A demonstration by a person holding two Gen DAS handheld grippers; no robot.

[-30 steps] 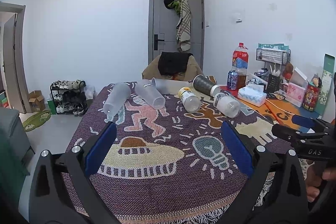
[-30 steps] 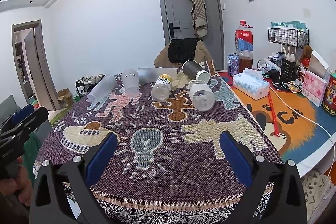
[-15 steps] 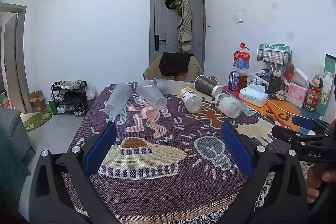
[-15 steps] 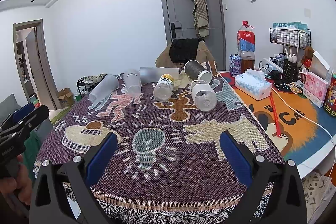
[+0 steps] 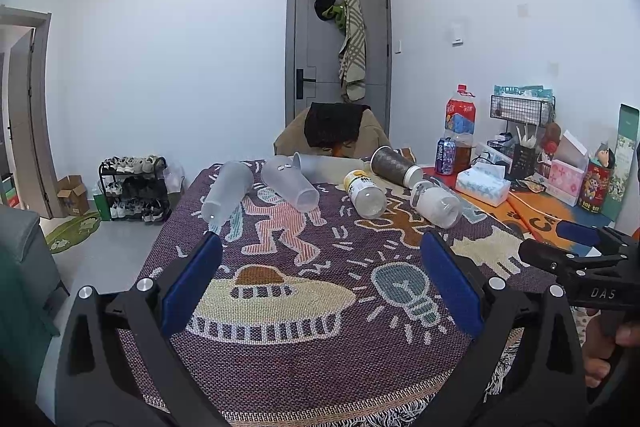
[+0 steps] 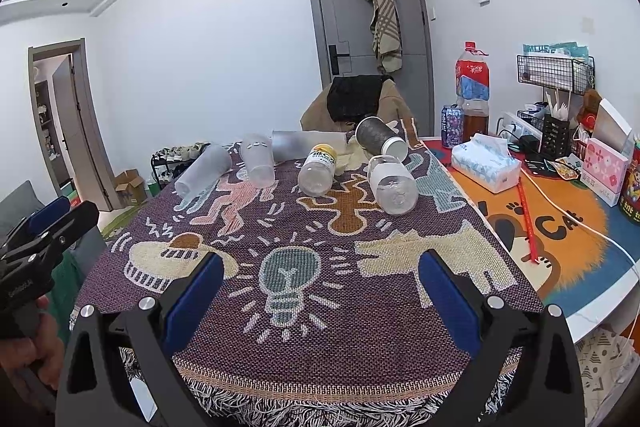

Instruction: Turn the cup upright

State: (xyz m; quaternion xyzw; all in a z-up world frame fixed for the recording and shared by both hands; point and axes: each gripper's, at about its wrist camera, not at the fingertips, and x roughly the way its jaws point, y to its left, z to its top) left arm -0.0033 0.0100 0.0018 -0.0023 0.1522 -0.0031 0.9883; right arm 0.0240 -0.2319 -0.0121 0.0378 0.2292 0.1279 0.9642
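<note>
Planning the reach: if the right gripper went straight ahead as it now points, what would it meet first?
Probably the yellow-capped bottle, lying on its side roughly centred ahead of the open right gripper; only bare blanket lies before it. Depth is uncertain.

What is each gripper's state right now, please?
Left gripper: open, holding nothing.
Right gripper: open, holding nothing.

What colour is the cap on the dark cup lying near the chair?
White cap on the dark grey cup; clearest in the right wrist view.

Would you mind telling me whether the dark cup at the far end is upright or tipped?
Tipped: the dark cup lies on its side on the patterned cloth.
</note>
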